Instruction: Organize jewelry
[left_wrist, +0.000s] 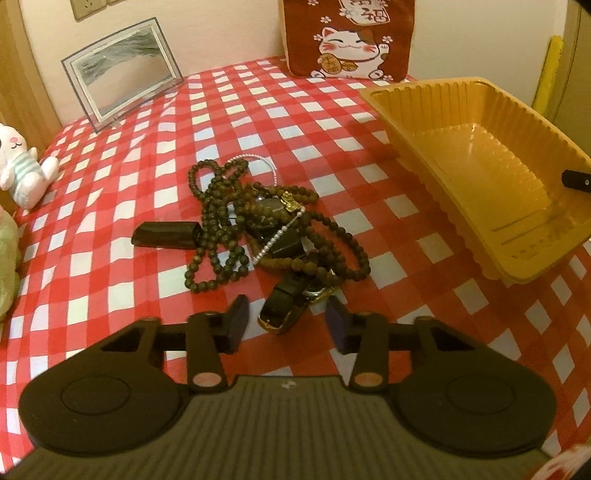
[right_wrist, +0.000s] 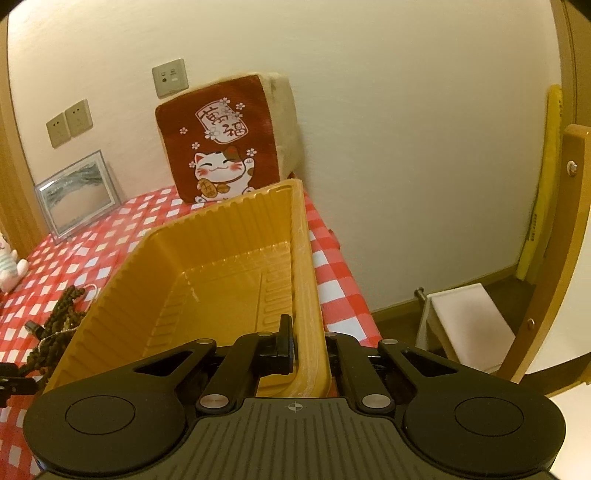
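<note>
A tangled pile of jewelry (left_wrist: 273, 229) lies on the red checked cloth: dark bead strings (left_wrist: 218, 221), a pearl strand (left_wrist: 280, 232) and a black watch (left_wrist: 284, 306) at the near end. My left gripper (left_wrist: 286, 317) points down over the watch strap. Its fingers (left_wrist: 238, 317) stand either side of the strap without touching it. A black tube (left_wrist: 166, 234) lies left of the pile. My right gripper (right_wrist: 308, 347) is shut on the near wall of the empty yellow plastic tray (right_wrist: 207, 273), which sits tilted. The tray (left_wrist: 480, 122) is right of the pile.
A framed picture (left_wrist: 122, 74) and a lucky-cat cushion (left_wrist: 349, 37) lean on the back wall. A white plush toy (left_wrist: 22, 166) sits at the left edge. Beyond the table's right edge are a white stool (right_wrist: 469, 325) and a wooden frame (right_wrist: 554, 258).
</note>
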